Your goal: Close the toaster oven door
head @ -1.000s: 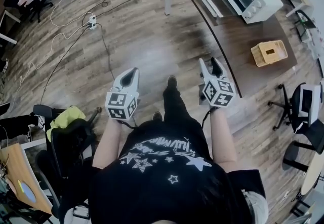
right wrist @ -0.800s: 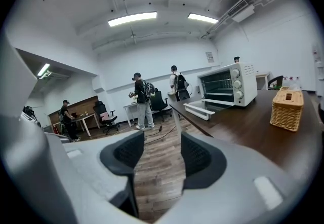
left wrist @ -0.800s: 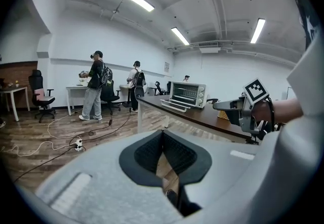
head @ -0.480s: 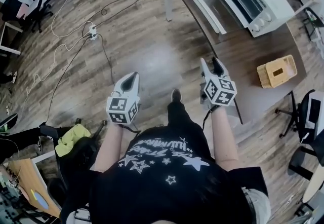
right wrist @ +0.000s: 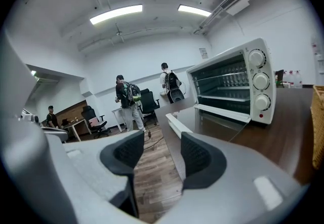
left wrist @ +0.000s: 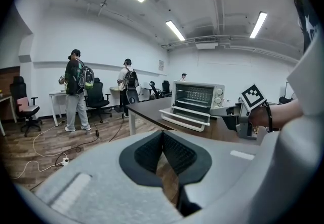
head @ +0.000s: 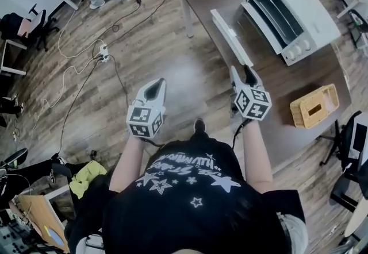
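Toaster oven (head: 293, 14) seen with its door (head: 231, 37) dropped open on the dark table (head: 276, 92).
The door was laid flat toward the table's edge. The right gripper (head: 241, 70) was held near the door without touching it, jaws apart and empty. The left gripper (head: 156, 83) was held over the wooden floor (head: 172, 46), jaws pressed together on nothing. A wicker basket (head: 314, 106) was set well apart.

A: Cam setup?
B: Head cam's up on the person (head: 190, 201), I'm looking steeply down at floor (head: 172, 63) & bench (head: 276, 80), far off. Gripper cams sit low, facing fwd along own fingers (left wrist: 177, 153). All 3 share the toaster oven (head: 290, 11); R cam's closest.
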`<action>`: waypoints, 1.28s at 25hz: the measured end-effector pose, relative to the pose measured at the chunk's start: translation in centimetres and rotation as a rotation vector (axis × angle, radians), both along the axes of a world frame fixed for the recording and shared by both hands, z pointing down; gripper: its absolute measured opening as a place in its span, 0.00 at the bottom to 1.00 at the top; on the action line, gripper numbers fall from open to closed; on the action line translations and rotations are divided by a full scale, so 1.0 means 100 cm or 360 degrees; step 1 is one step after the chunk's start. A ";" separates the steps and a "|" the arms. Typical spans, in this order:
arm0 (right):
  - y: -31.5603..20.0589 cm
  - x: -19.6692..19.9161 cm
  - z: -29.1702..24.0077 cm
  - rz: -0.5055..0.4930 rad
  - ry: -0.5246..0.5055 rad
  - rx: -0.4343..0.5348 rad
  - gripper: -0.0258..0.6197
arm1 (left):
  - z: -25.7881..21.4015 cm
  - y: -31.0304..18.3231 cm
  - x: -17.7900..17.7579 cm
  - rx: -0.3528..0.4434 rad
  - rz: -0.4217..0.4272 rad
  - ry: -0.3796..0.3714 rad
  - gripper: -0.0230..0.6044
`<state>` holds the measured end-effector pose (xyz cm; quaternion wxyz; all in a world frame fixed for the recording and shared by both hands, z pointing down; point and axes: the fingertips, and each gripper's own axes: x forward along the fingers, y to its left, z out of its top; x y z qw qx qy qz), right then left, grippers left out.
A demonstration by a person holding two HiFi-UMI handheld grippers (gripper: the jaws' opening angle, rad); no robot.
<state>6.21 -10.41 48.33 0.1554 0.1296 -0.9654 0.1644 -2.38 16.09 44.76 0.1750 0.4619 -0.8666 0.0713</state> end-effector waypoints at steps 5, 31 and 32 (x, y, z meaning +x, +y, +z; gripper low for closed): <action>-0.036 -0.017 0.001 0.0068 -0.0024 -0.0010 0.40 | -0.002 -0.034 -0.028 -0.0012 0.0055 -0.0020 0.05; -0.106 0.001 0.029 0.1323 0.0189 -0.0043 0.40 | 0.035 -0.275 -0.186 -0.0122 0.1291 0.0089 0.05; -0.103 0.003 0.030 0.1367 0.0198 -0.0050 0.40 | 0.037 -0.280 -0.188 -0.0128 0.1334 0.0097 0.05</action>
